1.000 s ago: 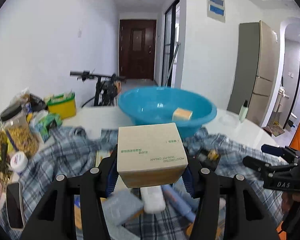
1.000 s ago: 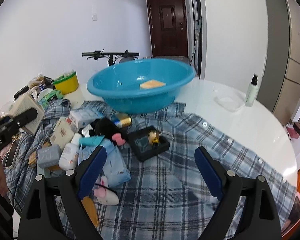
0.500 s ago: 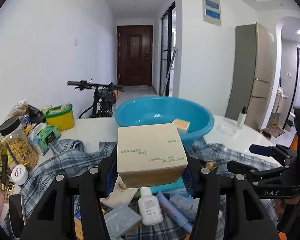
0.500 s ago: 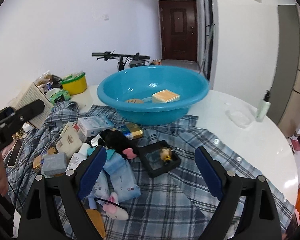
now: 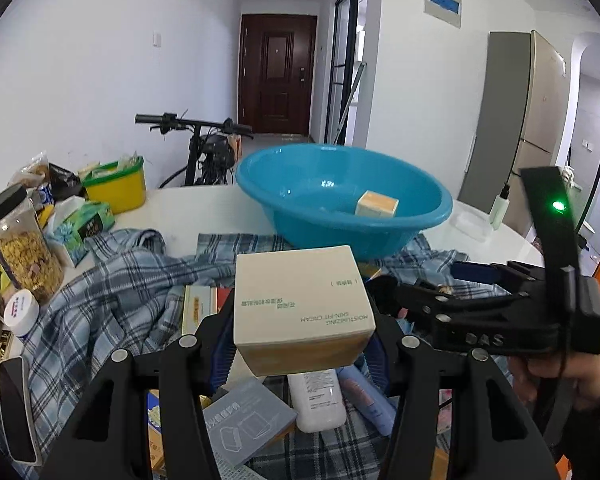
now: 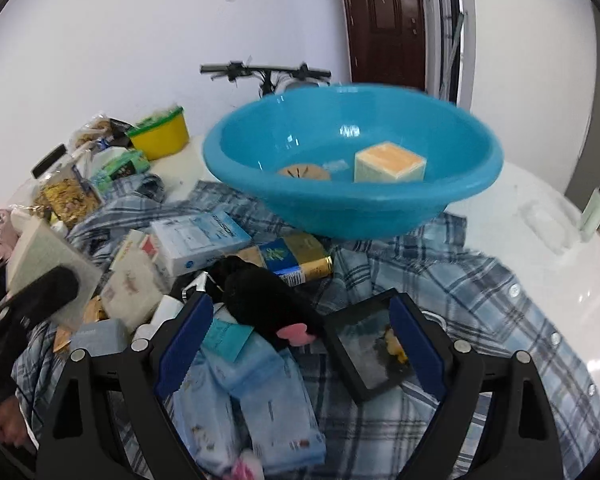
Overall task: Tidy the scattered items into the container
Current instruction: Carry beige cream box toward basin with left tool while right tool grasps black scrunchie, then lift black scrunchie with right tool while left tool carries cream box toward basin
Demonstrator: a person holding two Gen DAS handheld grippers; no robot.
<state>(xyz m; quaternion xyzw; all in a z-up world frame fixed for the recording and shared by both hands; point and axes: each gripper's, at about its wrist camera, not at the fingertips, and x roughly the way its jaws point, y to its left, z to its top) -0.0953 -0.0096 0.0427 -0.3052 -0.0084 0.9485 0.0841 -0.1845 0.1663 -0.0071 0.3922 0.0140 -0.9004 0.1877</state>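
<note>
My left gripper (image 5: 300,344) is shut on a cream cardboard box (image 5: 300,304) and holds it above the pile, short of the blue basin (image 5: 340,208). The basin holds a small cream-and-orange box (image 5: 376,204) and, in the right wrist view, a round tan item (image 6: 303,172). My right gripper (image 6: 300,332) is open and low over the scattered items, around a black plush toy (image 6: 268,300) and a black framed case (image 6: 364,348). The basin (image 6: 352,200) stands just beyond. The right gripper also shows in the left wrist view (image 5: 472,312).
Items lie on a plaid shirt (image 6: 480,288) on a white table (image 6: 540,216): blue wipe packs (image 6: 252,400), a white-blue box (image 6: 196,240), a gold-blue pack (image 6: 296,260), a white bottle (image 5: 316,400). A yellow tub (image 5: 116,192) and jar (image 5: 20,248) stand at the left.
The right gripper has dropped lower and closer to the pile, its fingers now around the black plush toy and case. The left gripper still holds the box; its view has shifted slightly.
</note>
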